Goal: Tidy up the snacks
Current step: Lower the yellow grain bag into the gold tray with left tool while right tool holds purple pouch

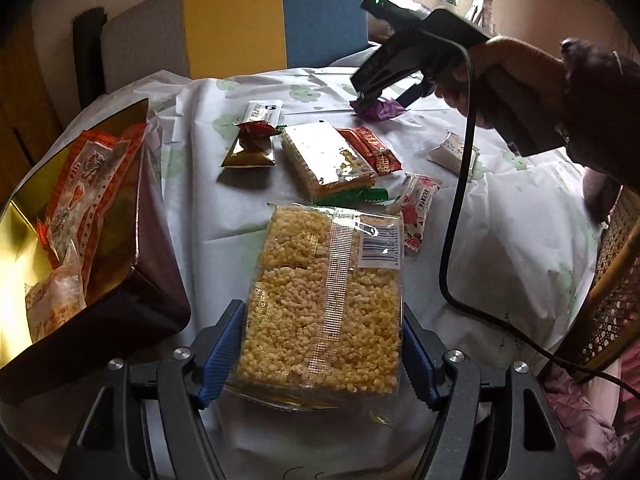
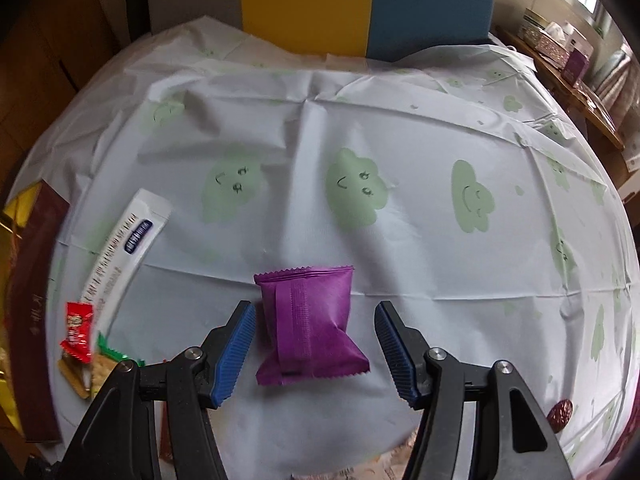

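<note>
Between your left gripper (image 1: 322,356) jaws sits the puffed-rice pack (image 1: 326,300), its long edges flush against both blue pads, so it looks clamped by its width, the one span the jaws can bridge. Just to its left stands the gold-lined box (image 1: 132,248) with orange packets already inside, a short carry away and likely where this pack belongs. Farther back on the tabletop (image 2: 400,128), your right gripper (image 2: 316,344) straddles the purple packet (image 2: 310,324) with jaws released; the left pad is beside it, the right well clear. Centre over it before squeezing.
</note>
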### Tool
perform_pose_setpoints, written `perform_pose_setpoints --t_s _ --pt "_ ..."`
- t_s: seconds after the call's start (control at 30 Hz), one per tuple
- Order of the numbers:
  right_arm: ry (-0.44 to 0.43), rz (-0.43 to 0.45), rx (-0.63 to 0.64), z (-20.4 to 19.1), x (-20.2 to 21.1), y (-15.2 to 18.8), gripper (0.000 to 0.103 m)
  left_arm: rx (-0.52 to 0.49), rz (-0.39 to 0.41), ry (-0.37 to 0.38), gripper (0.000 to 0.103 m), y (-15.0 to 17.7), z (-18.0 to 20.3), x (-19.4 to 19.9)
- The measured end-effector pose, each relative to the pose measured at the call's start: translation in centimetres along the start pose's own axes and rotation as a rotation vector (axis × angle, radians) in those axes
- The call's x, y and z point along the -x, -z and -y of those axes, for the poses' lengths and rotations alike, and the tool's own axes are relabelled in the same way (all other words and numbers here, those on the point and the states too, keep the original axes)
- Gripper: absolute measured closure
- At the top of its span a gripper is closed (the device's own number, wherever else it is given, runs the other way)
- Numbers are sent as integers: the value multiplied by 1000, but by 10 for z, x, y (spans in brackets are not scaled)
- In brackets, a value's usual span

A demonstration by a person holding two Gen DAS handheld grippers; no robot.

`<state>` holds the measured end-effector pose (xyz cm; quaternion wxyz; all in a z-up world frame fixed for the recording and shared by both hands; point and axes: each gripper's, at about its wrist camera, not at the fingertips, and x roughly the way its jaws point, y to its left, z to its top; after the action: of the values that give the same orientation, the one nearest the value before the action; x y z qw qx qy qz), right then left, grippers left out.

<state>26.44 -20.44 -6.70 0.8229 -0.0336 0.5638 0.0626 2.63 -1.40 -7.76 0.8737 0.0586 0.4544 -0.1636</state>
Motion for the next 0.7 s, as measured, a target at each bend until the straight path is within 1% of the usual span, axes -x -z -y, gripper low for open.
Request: perform_pose_setpoints --t_s 0.03,0.07,0.1,0.17,0.23,0.37,0.4,0.47,0.5,0.6,0.7 --pt "0 -18 10 -1 -5 0 61 2 -1 1 30 0 0 0" --pt "10 -24 22 -1 -8 1 62 2 -1 2 30 0 0 0" --pt "21 -12 36 -2 -6 3 63 3 0 4 30 0 -1 0" --pt "-3 -6 69 -6 3 8 63 4 1 4 30 0 -1 -1" --pt "3 -9 122 -10 11 17 63 2 3 -2 30 0 -1 -1" --pt "-68 -53 159 -10 24 44 62 4 7 -6 30 1 0 0" --pt "-73 -58 167 -11 24 49 62 3 7 -9 30 1 0 0" --pt "-62 -72 168 -8 19 60 62 1 7 -13 30 1 2 0" --pt "-73 -66 151 -4 17 64 62 3 6 -13 30 2 2 0" --pt "-110 -40 103 6 17 66 62 3 3 -15 30 1 2 0" --pt "-118 -36 113 9 17 66 61 4 12 -17 31 0 2 3"
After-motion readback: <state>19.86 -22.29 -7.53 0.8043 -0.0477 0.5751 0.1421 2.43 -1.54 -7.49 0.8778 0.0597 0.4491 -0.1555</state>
